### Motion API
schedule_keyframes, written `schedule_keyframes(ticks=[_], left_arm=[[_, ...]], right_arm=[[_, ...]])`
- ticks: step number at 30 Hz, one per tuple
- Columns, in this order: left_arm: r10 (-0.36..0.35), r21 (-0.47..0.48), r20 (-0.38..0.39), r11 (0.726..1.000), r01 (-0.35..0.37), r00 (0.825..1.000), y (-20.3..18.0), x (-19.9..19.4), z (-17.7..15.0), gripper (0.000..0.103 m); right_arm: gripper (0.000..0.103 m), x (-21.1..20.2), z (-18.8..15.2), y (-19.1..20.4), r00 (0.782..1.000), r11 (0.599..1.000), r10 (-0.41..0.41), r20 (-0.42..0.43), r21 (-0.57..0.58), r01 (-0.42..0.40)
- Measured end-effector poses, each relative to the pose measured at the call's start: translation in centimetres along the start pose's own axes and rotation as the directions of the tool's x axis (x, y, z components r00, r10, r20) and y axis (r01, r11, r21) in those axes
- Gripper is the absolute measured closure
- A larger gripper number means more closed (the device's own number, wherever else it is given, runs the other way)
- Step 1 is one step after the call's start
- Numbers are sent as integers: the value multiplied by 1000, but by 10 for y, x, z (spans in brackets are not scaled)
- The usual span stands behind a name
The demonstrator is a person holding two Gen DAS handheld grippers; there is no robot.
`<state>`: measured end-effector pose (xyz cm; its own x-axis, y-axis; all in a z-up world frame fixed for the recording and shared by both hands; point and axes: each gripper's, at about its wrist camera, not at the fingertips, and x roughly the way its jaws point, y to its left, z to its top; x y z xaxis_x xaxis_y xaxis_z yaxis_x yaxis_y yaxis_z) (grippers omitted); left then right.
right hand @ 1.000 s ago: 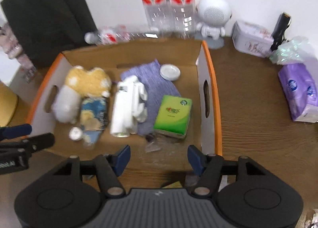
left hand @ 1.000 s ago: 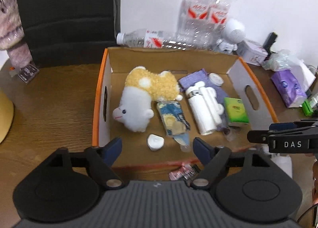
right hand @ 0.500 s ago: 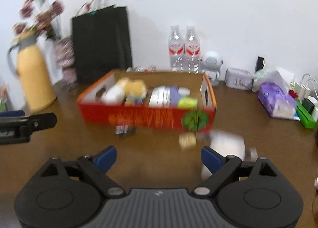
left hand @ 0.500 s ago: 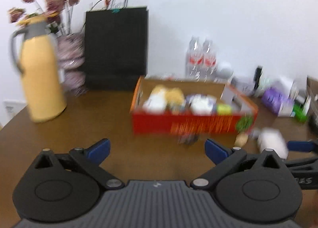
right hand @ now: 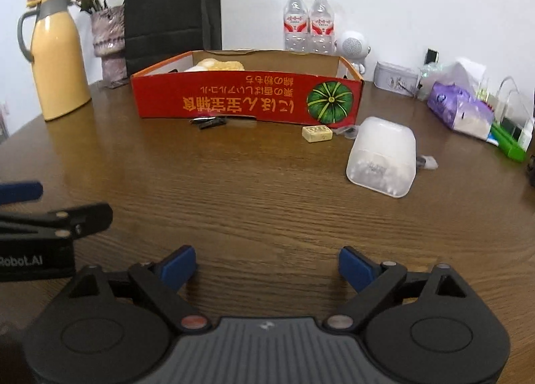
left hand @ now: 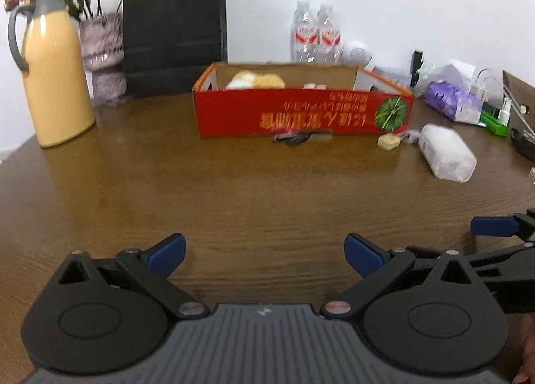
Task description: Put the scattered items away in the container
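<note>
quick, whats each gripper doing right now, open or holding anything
left gripper: open, nothing between its fingers; it has just been opening.
right gripper: open, nothing between its fingers; it has just been opening.

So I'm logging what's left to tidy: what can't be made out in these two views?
- Most of the box's contents: its red front wall hides them in both views; only the plush toy's top shows.
- Dark item at the box's foot: too small in the right view, blurred in the left.
- Small clear wrapper: partly behind the white tub.
</note>
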<state>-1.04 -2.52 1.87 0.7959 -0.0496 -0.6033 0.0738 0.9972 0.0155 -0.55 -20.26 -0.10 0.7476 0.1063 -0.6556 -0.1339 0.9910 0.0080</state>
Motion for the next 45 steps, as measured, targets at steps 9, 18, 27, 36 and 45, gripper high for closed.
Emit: schedule_keyframes(ticks=[9, 18, 27, 36, 45], left_arm=[[6, 4, -46, 1000, -6, 999, 2, 9, -12, 0], [2, 73, -41, 997, 1, 999, 7, 10, -7, 0], [14, -108, 42, 994, -10, 999, 89, 10, 36, 0], [-36, -67, 81, 997, 42, 996, 103, 27, 62, 0], [-171, -44, 45, 984, 173, 984, 85, 61, 73, 0]], right_arm=[[0, 7, -1, -6, 1000, 999, -28, 14, 34, 27], [2, 12, 8, -6, 1000, 1000, 11, -8, 10, -11], [29, 95, 124, 17, 966, 961, 257, 7, 103, -256], [67, 156, 138, 45, 1000, 999, 25, -10, 24, -25], [91, 125, 112, 14, 999, 986, 46, 25, -160, -41]])
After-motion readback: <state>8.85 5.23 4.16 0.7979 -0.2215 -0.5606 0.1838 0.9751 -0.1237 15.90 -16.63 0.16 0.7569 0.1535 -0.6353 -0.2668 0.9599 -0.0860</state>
